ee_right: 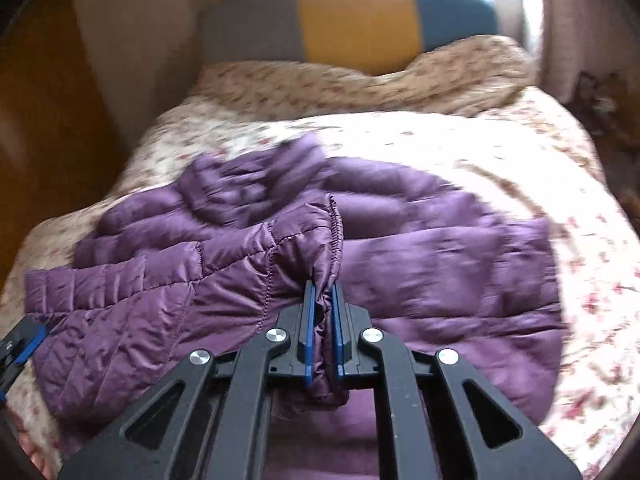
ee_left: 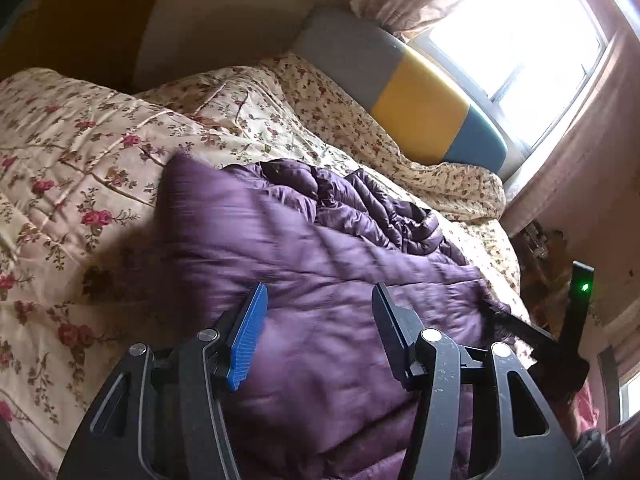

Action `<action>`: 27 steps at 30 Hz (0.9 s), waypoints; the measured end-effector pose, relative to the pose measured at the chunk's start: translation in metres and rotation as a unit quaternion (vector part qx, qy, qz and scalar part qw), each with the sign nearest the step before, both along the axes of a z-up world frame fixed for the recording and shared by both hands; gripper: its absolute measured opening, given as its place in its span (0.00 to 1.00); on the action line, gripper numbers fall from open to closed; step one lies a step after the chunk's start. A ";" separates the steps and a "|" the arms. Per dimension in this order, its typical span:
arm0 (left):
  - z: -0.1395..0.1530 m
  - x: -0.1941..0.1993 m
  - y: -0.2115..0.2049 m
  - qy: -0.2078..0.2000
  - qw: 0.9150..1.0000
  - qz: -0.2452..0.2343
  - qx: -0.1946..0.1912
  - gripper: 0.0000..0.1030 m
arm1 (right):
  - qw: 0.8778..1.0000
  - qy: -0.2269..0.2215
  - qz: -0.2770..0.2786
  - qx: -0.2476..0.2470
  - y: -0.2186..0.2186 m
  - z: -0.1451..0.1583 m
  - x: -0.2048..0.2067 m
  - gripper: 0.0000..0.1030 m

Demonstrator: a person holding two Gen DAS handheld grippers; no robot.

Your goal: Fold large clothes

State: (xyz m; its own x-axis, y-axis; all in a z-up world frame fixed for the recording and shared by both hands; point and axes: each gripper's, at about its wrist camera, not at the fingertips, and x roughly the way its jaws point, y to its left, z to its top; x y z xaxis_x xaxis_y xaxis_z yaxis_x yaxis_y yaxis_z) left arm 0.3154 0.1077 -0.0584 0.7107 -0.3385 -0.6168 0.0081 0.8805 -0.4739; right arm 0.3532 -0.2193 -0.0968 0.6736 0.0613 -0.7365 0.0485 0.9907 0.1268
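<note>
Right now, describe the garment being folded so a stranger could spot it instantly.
Find the bed with the flowered cream cover. On it lies a purple quilted puffer jacket, its cuff pinched in the right gripper. It is the only dark, shiny, unpatterned fabric there.

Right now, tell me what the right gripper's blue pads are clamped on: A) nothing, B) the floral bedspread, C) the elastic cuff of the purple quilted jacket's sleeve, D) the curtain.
C: the right gripper has its pads shut on the gathered sleeve cuff of the purple quilted jacket.
</note>
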 end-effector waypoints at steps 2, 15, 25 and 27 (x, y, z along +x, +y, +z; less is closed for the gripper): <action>-0.003 0.004 -0.007 0.001 1.000 -0.005 0.011 0.53 | 0.999 0.007 -0.039 -0.016 -0.018 -0.004 0.001 0.06; -0.048 0.050 -0.039 0.065 0.993 -0.019 0.096 0.45 | 0.994 0.047 -0.092 -0.039 -0.075 -0.047 -0.023 0.07; -0.039 0.043 -0.045 0.048 0.991 -0.019 0.127 0.69 | 0.993 0.047 -0.089 -0.065 -0.068 -0.044 -0.014 0.21; -0.025 0.036 -0.046 0.024 0.990 -0.008 0.139 0.71 | 0.993 0.029 -0.088 -0.069 -0.065 -0.033 -0.018 0.36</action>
